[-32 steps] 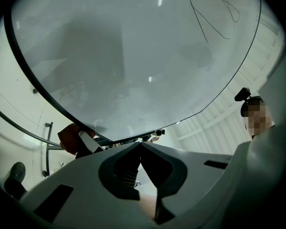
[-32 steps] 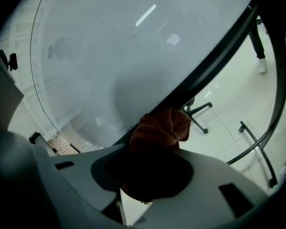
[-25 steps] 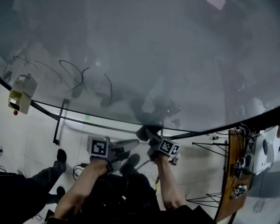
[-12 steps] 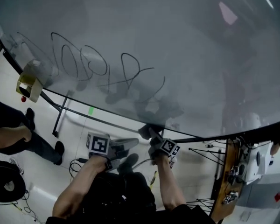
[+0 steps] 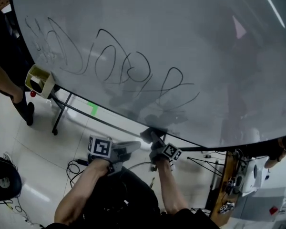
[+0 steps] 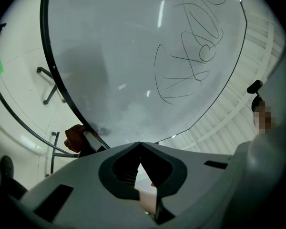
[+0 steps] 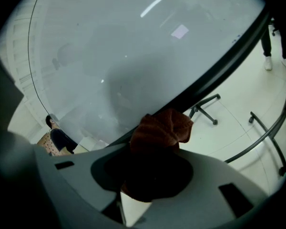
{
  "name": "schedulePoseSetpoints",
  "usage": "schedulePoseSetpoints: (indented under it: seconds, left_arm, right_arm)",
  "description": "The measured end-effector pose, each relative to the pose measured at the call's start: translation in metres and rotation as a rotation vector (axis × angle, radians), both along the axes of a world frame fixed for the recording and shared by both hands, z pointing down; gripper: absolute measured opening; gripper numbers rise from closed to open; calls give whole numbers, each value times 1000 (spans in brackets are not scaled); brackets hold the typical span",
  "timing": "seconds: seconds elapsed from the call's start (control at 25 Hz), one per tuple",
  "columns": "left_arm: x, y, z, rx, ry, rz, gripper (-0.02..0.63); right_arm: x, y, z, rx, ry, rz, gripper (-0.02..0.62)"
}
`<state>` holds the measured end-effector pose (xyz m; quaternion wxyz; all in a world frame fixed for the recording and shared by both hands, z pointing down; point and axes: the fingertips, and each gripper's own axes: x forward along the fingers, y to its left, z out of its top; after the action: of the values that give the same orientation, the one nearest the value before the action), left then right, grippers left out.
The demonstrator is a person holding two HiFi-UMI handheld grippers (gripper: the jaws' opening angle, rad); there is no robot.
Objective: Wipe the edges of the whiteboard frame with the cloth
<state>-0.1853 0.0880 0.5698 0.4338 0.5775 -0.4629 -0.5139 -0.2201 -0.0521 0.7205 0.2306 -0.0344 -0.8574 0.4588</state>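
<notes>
Right tool (image 7: 155, 173) is clenching a bunched reddish-brown cloth (image 7: 160, 129), which is filling the space between the jaws and bulging out beyond their tips. The protruding fold of cloth is pressing against the dark whiteboard frame (image 7: 214, 68) along the board's lower edge, so that the cloth is lying between the tool and the frame and overlapping the dark strip where the two are meeting. In the head view this contact point is sitting on the bottom edge, roughly below the right end of the black scrawls (image 5: 133, 70) that are running across the left half of the whiteboard (image 5: 190, 42). Left tool (image 6: 140, 149) is hanging just beside the right one and slightly lower, apart from the frame; its jaws are pressing together at the tips with nothing between them, and its view is looking up across the board, with the cloth showing at the frame to its lower left. Beyond the frame, the black stand legs (image 7: 206, 106) are resting on the pale tiled floor (image 7: 248, 104), which is carrying a green tape mark (image 5: 92, 109).
</notes>
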Motion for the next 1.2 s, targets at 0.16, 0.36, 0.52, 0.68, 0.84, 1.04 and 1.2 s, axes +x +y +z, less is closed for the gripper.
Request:
schedulePoseSetpoints:
  seconds: [0.16,0.36,0.52,0.68,0.84,1.04,1.2]
  left_arm:
    - [-9,6,-3,-14,-26,-32,-12]
    - [-23,11,7,-55,-6,-75,-12]
    - [-40,6,6,-94,-59,-103,-12]
    - [-46,3,11,-152,-77,-133,-12]
    - [-51,5,7,-166,-92,-175,-12]
    - [-53,17,10,-227,-99,-215,-12]
    - [-58,26,12,-221,-77,-245,-12]
  right_arm:
    - [-5,14,9,-1,-1,-50,117]
    - [-12,27,14,-23,-40,-73,117]
    - [-19,41,9,-43,-62,-116,117]
    - [-23,50,5,-23,-76,-156,117]
    - [-29,65,-2,5,-97,-192,117]
    - [-36,73,-1,19,-72,-210,117]
    - [-45,87,-2,19,-72,-235,117]
